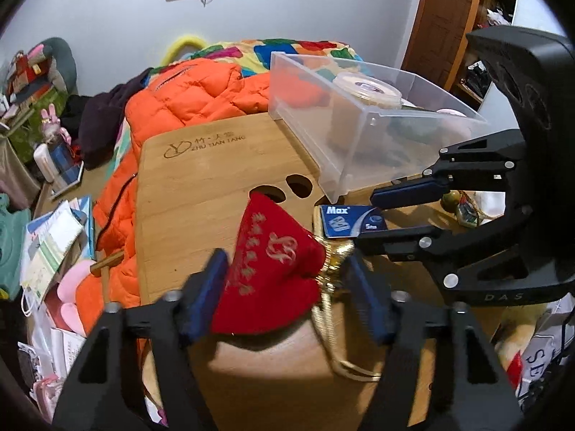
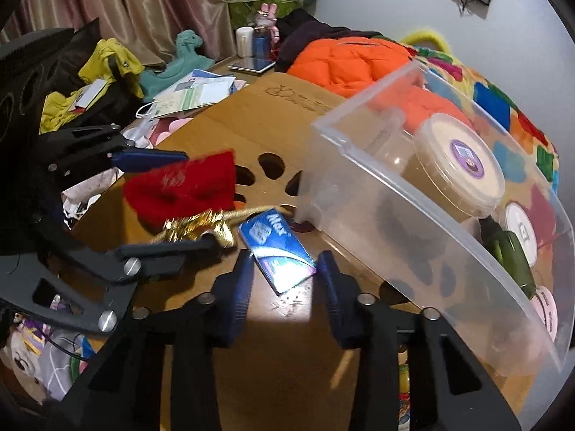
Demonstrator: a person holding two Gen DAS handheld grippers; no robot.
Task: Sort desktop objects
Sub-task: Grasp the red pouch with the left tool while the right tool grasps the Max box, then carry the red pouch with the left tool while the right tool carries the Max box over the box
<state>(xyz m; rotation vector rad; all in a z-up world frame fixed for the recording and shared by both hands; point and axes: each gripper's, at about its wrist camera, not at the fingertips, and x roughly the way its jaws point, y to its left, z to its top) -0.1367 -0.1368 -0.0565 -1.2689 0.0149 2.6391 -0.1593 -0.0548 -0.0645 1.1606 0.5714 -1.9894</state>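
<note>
Claws first: my left claw (image 1: 284, 287) is narrowed around the red embroidered pouch (image 1: 267, 265), one pad touching, the other just short beside its gold tassel (image 1: 334, 273). My right claw (image 2: 285, 280) brackets the blue Max card (image 2: 278, 251) lying on the tabletop (image 1: 215, 179), long axis angled across the pads. I judge the clear plastic bin (image 2: 395, 222) nearer my right.

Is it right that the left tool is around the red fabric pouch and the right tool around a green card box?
Not quite: the small card box is blue, marked Max, as the right wrist view shows. The left tool is around the red fabric pouch.
</note>
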